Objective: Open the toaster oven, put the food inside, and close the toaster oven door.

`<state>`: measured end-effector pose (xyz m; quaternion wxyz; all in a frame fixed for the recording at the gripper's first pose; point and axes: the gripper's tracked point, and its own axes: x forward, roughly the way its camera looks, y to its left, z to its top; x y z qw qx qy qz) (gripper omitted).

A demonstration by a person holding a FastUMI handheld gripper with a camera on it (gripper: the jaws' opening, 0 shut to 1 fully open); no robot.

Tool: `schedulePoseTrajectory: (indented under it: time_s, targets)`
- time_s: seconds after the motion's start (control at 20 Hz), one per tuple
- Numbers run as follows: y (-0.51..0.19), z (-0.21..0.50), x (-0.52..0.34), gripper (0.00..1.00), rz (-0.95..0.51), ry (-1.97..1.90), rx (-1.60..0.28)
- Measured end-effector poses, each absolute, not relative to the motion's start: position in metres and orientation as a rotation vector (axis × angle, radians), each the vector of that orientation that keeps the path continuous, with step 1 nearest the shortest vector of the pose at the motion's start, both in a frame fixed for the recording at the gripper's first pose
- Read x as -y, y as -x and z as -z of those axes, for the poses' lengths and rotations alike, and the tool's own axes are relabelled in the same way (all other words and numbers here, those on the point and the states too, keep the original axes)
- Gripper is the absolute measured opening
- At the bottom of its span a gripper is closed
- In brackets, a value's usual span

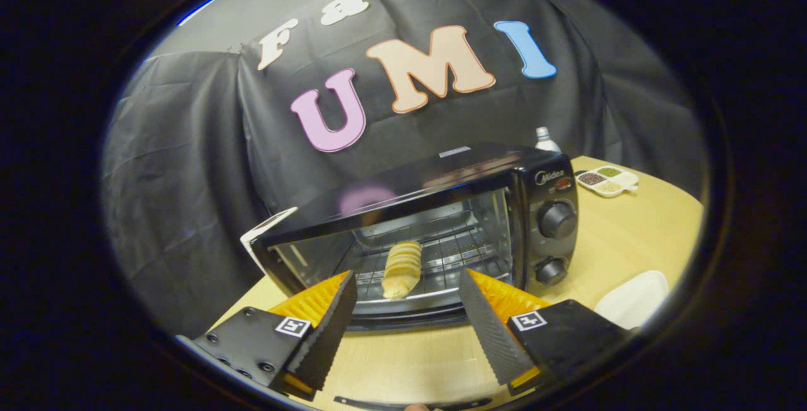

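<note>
- Nearest me, the hand-held two-finger gripper [408, 294] hangs over the pale wooden table [630, 234], fingers spread wide apart with nothing between them.
- Just ahead of the fingertips stands the black toaster oven with a glass door [435, 228], two round knobs down its right panel.
- Behind that glass, the door looks closed, and a golden ridged bread roll [401, 269] rests on the wire rack [454, 250].
- Beyond the oven sit a white divided dish of seeds [608, 181] and a clear plastic bottle [546, 140].
- Right of the gripper lies a white oval plate [633, 297].

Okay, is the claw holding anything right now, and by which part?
Nothing is held. The claw is open, its fingers apart in front of the toaster oven, with the bread lying inside on the rack.
</note>
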<state>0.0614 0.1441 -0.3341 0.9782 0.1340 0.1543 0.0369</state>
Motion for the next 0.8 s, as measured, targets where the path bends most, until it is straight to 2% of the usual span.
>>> schedulePoseTrajectory:
  time_s: [0.55, 0.8]
  targets:
    - [0.068, 0.374, -0.142, 0.99, -0.122, -0.208, -0.412]
    - [0.098, 0.407, -0.152, 0.99, -0.128, -0.202, -0.497]
